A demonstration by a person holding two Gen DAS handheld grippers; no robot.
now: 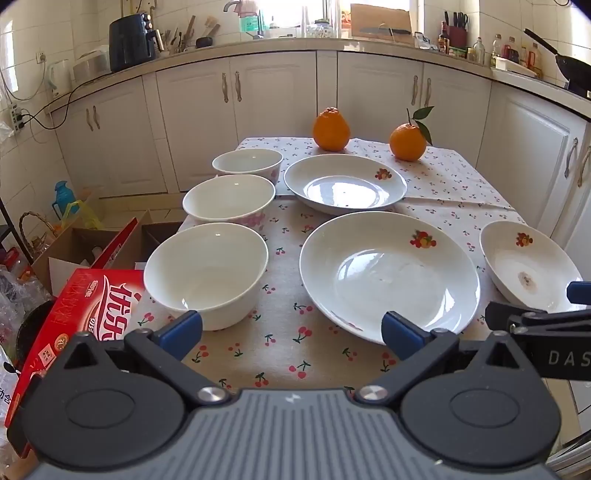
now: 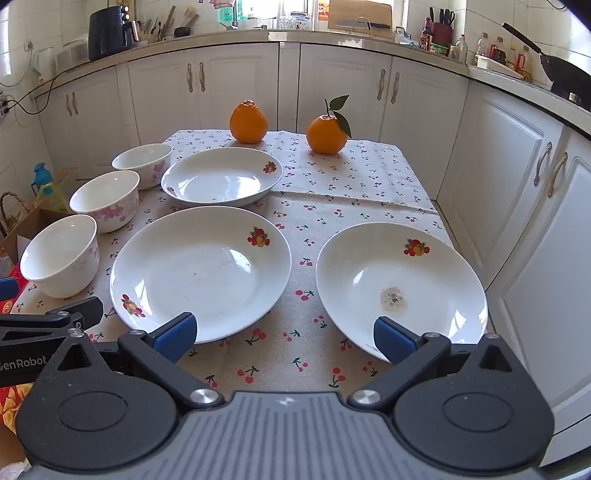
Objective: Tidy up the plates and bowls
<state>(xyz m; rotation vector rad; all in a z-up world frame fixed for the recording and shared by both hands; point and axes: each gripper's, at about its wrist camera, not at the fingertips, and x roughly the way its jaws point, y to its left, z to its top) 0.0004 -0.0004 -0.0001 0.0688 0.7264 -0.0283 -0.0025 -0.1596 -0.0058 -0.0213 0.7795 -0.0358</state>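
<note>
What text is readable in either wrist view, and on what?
"DAS": on the right gripper's black arm, cut off by the frame edge.
"enRobot": on the left gripper's black arm, start cut off.
"优乐": large white characters on the red box, partly hidden; its smaller print is too blurred to read.
Bottle labels on the counter: too small to read.

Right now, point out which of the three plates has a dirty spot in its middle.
The plate at the table's right edge, closest to the right tongs: a brownish speckled stain marks its centre. The near centre plate and far plate show none.
</note>
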